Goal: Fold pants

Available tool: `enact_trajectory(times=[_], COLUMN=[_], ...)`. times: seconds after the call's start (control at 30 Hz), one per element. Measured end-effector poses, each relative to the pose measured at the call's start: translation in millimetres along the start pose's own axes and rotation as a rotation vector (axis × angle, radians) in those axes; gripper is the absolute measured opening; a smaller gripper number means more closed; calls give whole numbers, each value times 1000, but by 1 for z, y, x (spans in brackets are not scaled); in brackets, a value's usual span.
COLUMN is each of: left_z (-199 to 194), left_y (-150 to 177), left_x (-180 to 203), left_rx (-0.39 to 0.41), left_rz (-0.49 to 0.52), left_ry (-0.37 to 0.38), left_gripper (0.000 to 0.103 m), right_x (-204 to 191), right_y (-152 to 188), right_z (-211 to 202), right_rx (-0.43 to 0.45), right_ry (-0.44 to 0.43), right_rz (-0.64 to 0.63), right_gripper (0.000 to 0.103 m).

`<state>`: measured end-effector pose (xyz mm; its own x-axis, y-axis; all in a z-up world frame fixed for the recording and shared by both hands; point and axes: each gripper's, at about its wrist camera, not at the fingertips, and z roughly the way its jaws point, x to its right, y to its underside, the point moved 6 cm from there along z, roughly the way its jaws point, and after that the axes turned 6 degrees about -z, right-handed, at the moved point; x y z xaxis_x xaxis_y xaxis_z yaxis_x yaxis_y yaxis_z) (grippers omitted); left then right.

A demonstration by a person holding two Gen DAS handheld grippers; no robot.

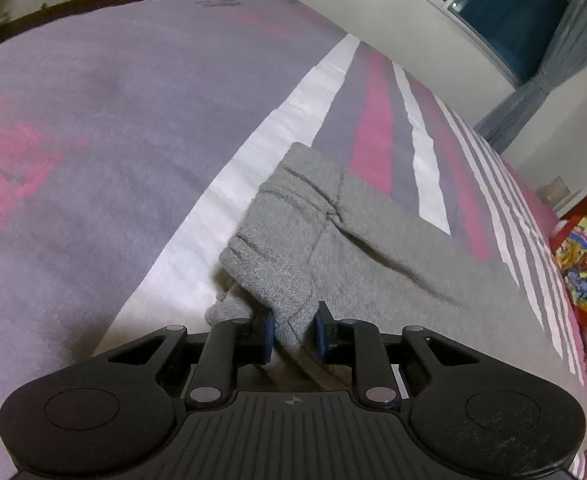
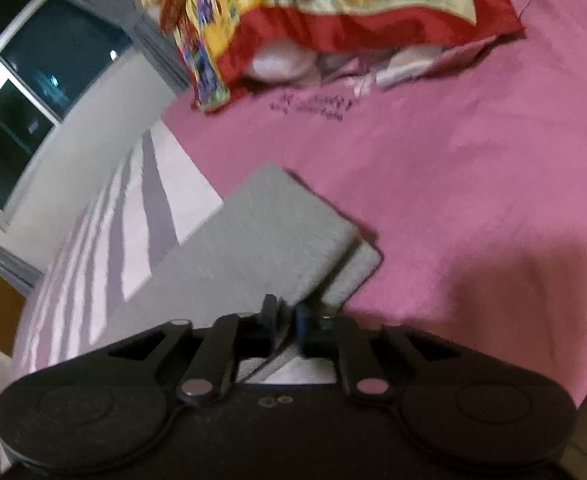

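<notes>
Grey knit pants (image 1: 373,240) lie on the striped bedspread (image 1: 93,160), with the gathered waistband at my end. My left gripper (image 1: 293,330) is shut on a thick fold of that waistband, and the cloth fills the gap between its blue pads. In the blurred right wrist view the pants (image 2: 261,240) show as a flat grey leg, one layer over another, reaching toward the pink part of the bedspread (image 2: 453,200). My right gripper (image 2: 289,314) sits at the near edge of that leg. Its jaws are a narrow slit apart, so it is open, with the cloth edge at the slit.
A red and yellow patterned blanket (image 2: 333,8) is heaped over pillows at the head of the bed, also seen in the left wrist view as the blanket (image 1: 585,264). A dark window (image 2: 21,92) with grey curtains lines the far wall. The bed's edge drops off at the lower right.
</notes>
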<state>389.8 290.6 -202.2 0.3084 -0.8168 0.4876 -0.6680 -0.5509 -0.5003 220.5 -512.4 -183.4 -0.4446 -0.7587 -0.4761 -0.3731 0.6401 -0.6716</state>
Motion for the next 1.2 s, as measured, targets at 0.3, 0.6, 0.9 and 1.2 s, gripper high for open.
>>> enact_trajectory(times=[0.3, 0.6, 0.9, 1.2], left_z=[-51, 14, 31, 70], left_y=[7, 24, 27, 17], left_x=[20, 47, 147, 179], left_rx=[178, 16, 18, -12], left_rz=[35, 65, 343, 423], left_ry=[29, -72, 40, 43], left_gripper=[23, 23, 25, 38], right_x=[40, 22, -86, -173], right_y=[2, 3, 16, 34], right_z=[-10, 5, 9, 53], right_rx=[3, 42, -12, -83], right_ry=[-77, 75, 18, 39], right_rz=[188, 24, -550, -700], right_gripper=[34, 22, 27, 38])
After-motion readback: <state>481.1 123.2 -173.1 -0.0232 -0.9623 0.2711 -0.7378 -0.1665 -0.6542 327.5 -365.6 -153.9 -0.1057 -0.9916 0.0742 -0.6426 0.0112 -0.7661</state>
